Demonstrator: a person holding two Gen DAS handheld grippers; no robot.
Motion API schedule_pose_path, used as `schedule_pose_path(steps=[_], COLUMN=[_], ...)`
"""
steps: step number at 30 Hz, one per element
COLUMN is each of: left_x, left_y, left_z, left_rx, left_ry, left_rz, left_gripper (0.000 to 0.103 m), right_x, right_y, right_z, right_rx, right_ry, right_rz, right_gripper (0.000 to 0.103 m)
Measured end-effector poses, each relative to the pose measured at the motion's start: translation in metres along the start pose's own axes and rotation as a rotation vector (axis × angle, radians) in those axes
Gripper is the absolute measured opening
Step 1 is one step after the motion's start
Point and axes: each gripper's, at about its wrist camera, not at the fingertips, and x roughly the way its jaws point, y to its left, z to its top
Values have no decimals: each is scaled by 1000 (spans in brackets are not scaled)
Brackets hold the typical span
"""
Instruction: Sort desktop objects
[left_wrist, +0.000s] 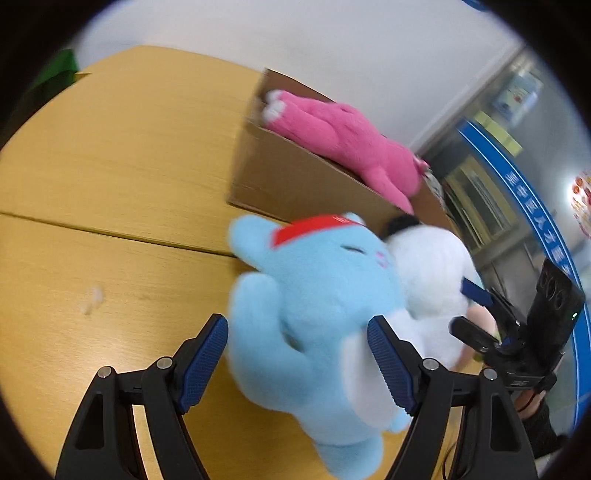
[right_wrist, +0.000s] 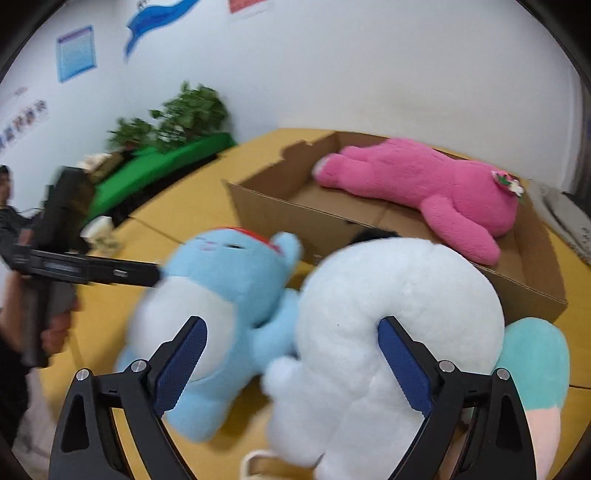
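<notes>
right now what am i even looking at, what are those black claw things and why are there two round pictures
Those black claws are hand-held grasping tools; a person carries one in each hand. Each round picture comes from a wide-angle camera mounted on one tool, looking forward along its two blue-padded fingers.

In the left tool's view, a light blue plush toy lies on the wooden table between the open fingers, which do not press it. In the right tool's view, a white plush toy sits between its open fingers, likewise not gripped.

Behind them stands an open cardboard box with a pink plush toy lying inside. A teal and pink plush lies at the right edge. So nothing is held yet.
</notes>
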Motion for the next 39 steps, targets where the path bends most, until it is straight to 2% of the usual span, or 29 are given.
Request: schedule_pose_path(steps=[4,6,7,10,13,15,17,19,20,22,24,28,30,35,39], left_x=[3,8,11,18,30,36,37,36,36,35,34,29,19,5,8], left_y=[13,18,20,25,26,26,27,27,27,26,26,27,30,41,44], left_z=[1,0,0,0,-1,-2,-3,-5,-5,-6,-6,-6,-7,-5,-4], left_rx=[-3,-4,-4,-9,12,22,24,26,30,39,40,43,50,48,42], left_ry=[11,23,28,38,74,96,106,111,112,111,110,106,96,87,92], left_rz=[22,33,33,7,29,24,6,-13,-13,-10,-16,-26,-15,37,42], left_gripper=[78,78,78,77,73,44,32,32,31,30,30,27,26,25,25], right_x=[3,-2,-6,-25,-17,-2,16,16,12,0,-6,18,25,41,61], right_y=[-6,-20,-29,-37,-13,5,22,33,38,46,53,49,40,26,36], right_z=[-13,-15,-13,-1,10,11,13,15,15,16,14,0,-4,0,9], right_rx=[-85,-48,-15,66,32,-5,-50,-71,-77,-87,-75,28,102,204,214], right_ry=[34,46,42,-7,-4,17,30,12,-5,-45,-51,61,77,105,129], right_rz=[-222,-307,-313,-210,-106,-115,-181,-194,-188,-168,-114,11,58,112,120], right_gripper=[96,99,101,101,100,99,99,97,92,87,87,84,83,76,71])
